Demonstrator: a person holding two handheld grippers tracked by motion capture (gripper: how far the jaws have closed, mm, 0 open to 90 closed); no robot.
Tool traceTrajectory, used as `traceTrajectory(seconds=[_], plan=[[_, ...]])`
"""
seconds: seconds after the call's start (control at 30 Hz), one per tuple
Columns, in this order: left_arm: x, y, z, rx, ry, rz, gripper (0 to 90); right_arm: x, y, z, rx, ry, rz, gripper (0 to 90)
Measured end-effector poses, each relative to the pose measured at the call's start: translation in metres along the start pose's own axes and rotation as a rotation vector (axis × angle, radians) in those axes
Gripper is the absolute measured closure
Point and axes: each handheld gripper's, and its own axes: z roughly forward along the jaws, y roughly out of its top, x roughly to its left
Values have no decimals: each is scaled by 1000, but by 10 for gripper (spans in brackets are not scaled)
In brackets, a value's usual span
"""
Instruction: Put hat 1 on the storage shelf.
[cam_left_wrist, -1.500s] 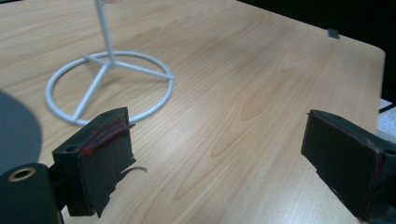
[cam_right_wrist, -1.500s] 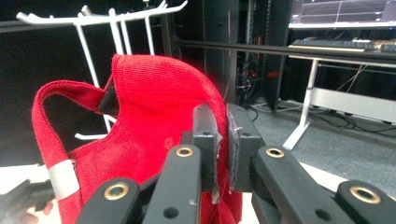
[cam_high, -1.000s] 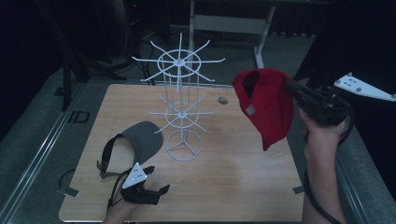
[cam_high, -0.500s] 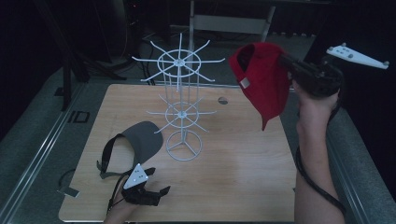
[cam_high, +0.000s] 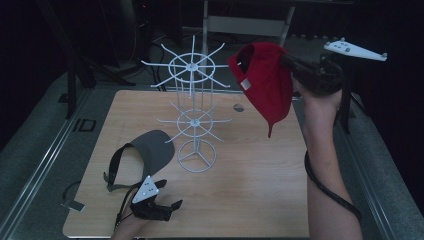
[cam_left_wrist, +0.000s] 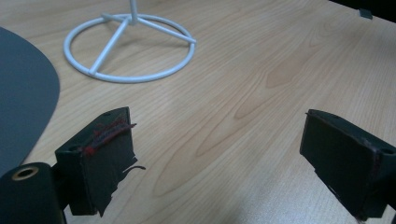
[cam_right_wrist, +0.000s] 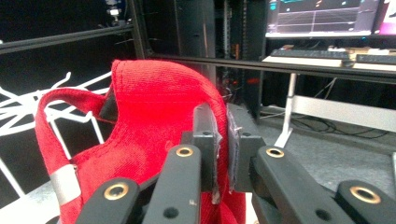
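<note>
A red cap (cam_high: 265, 82) hangs in the air to the right of the white wire rack's (cam_high: 192, 67) top wheel, brim pointing down. My right gripper (cam_high: 290, 62) is shut on the cap's fabric; in the right gripper view the red cap (cam_right_wrist: 144, 135) is pinched between the two pads at the right gripper (cam_right_wrist: 221, 149). A grey visor cap (cam_high: 147, 150) lies on the table left of the rack's ring base (cam_high: 196, 156). Near the front edge my left gripper (cam_high: 170, 206) rests low over the wood, open, nothing between its fingers (cam_left_wrist: 105, 158). The grey visor (cam_left_wrist: 23, 98) sits to its left.
The wooden table (cam_high: 250, 190) has bare room on its right half. A small dark disc (cam_high: 239, 107) lies behind the rack. Metal rails run along both table sides, and a frame with shelving stands behind the table. A cable trails down the right forearm.
The right hand has carried the red cap up and leftward, closer to the rack's top wheel. The left gripper and grey visor have stayed put.
</note>
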Motion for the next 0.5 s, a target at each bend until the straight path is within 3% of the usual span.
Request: traceTrajectory(seconds=[0.5], plan=[[-1, 1, 0, -5, -2, -1, 103, 9, -49, 5, 68, 51, -29, 837]])
